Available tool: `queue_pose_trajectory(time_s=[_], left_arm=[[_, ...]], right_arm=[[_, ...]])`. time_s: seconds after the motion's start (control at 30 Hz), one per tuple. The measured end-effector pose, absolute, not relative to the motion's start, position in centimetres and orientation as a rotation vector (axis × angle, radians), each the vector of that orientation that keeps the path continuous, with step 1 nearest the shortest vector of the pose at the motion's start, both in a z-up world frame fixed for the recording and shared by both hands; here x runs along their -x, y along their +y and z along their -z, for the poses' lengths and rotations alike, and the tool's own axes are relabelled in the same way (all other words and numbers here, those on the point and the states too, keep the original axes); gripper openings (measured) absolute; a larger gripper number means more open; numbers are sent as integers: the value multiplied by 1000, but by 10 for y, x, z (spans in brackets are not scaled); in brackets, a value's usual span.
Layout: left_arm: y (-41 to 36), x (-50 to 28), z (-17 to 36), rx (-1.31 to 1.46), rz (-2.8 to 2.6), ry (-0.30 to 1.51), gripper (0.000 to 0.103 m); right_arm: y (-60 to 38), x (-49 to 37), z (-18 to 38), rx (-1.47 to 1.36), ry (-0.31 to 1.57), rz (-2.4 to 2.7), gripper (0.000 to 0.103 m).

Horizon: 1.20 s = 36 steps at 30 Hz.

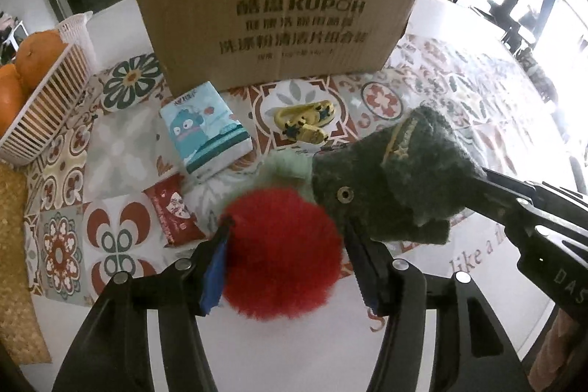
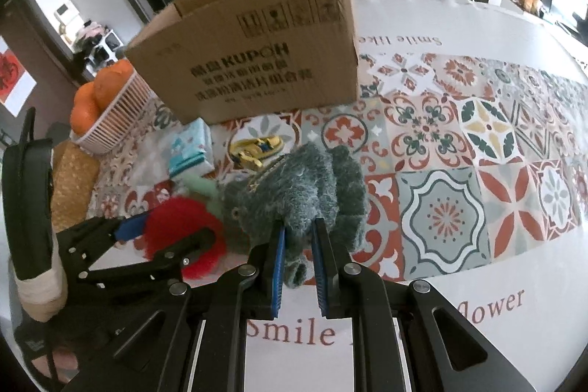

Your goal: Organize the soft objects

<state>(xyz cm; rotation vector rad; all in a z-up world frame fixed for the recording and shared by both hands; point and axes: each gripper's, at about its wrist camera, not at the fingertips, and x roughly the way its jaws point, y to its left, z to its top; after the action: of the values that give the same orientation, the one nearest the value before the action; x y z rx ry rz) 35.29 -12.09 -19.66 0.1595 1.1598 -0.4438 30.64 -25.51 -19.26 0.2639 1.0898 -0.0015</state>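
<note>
**Ana:** Closest to the left wrist camera, the left gripper (image 1: 286,245) has its two fingers pressed into the sides of a red fluffy pompom (image 1: 283,256), so it is clamped on that.

**Ben:** And the right gripper (image 2: 297,245)?

**Ana:** Its blue-padded fingers (image 2: 277,267) are pinched on the near edge of a dark green plush toy (image 2: 294,193), which touches the pompom on its right side. Both are over the patterned tablecloth (image 2: 459,142).

**Ben:** What lies behind them?

**Ana:** A pale green fuzzy piece (image 1: 283,168) pokes out between pompom and plush; I cannot tell which one it belongs to. Farther back lie a tissue pack (image 1: 207,131) with a cartoon face and a small red packet (image 1: 174,212) just beside it. A yellow toy (image 1: 305,120) sits near the open cardboard box (image 1: 275,6).

**Ben:** On the left?

**Ana:** A white slatted basket (image 1: 51,98) holding oranges (image 1: 38,57), well apart from the plush.
</note>
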Motion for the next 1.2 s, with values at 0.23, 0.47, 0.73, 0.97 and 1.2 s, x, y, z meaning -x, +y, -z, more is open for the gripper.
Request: queue_pose_trajectory(time_s=[0.23, 0.47, 0.73, 0.97, 1.2], left_arm=[[-121, -362, 221, -176, 440, 1196, 50], [-117, -368, 236, -175, 451, 1229, 43], [-114, -362, 225, -162, 435, 1173, 34], [-107, -352, 189, -114, 440, 1097, 34], [-104, -347, 156, -97, 437, 1028, 34]], right_arm=[[-255, -315, 211, -245, 1136, 21, 16], [-248, -320, 222, -229, 1166, 6, 16], [-248, -316, 211, -246, 1132, -14, 16], [-241, -307, 176, -253, 1041, -60, 16], [-242, -303, 145, -264, 963, -74, 16]])
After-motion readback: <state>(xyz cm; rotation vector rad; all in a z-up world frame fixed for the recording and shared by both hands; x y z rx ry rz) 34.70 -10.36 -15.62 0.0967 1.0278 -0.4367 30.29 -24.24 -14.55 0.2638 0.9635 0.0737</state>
